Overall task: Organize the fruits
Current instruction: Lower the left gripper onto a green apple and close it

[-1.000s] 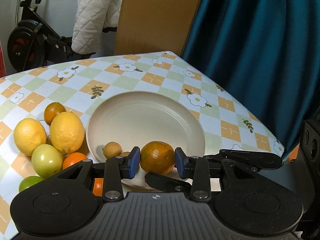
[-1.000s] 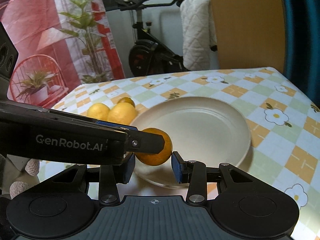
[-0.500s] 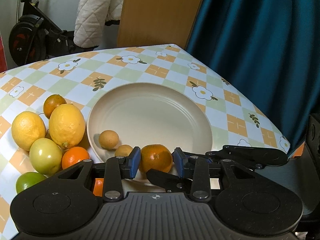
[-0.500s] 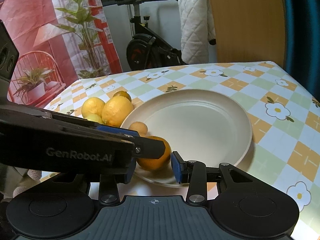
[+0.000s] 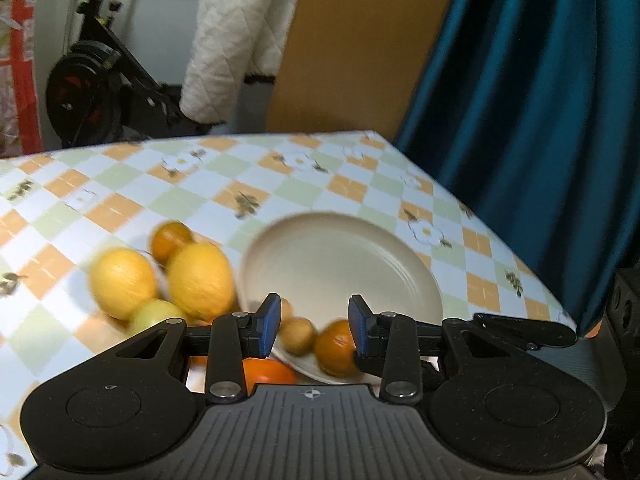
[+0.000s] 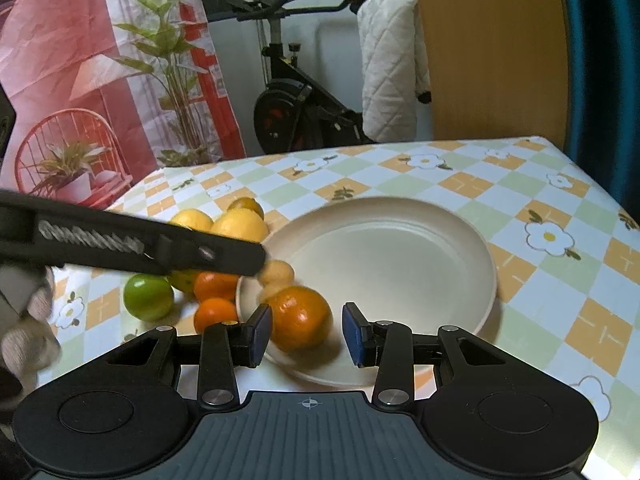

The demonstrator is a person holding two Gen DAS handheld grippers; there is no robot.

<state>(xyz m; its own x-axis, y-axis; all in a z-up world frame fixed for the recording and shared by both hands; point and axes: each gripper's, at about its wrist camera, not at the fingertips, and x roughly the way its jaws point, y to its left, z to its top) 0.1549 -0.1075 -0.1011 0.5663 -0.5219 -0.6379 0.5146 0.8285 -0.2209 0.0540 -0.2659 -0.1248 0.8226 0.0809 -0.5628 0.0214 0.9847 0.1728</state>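
Note:
A cream plate (image 5: pixel 340 256) (image 6: pixel 400 248) sits on the checked table. On its near edge lie an orange (image 5: pixel 334 346) (image 6: pixel 300 316) and two small tan fruits (image 5: pixel 297 335) (image 6: pixel 278 272). Left of the plate lie two lemons (image 5: pixel 198 274) (image 6: pixel 240 224), small oranges (image 6: pixel 216 284), a pale green fruit (image 5: pixel 154 316) and a green lime (image 6: pixel 148 296). My left gripper (image 5: pixel 313 326) is open and empty, raised above the plate's near edge; it crosses the right wrist view (image 6: pixel 256 256). My right gripper (image 6: pixel 307 334) is open, with the orange between its jaws.
The table's right edge runs beside a teal curtain (image 5: pixel 540 100). A wooden panel (image 5: pixel 352 48), a white quilted cover (image 5: pixel 236 36) and an exercise bike (image 6: pixel 296 108) stand behind the table. A potted plant (image 6: pixel 72 168) is at the far left.
My left gripper has opened, let go of the orange on the plate's near edge, and drawn back up and to the left. The right gripper stays open around the orange.

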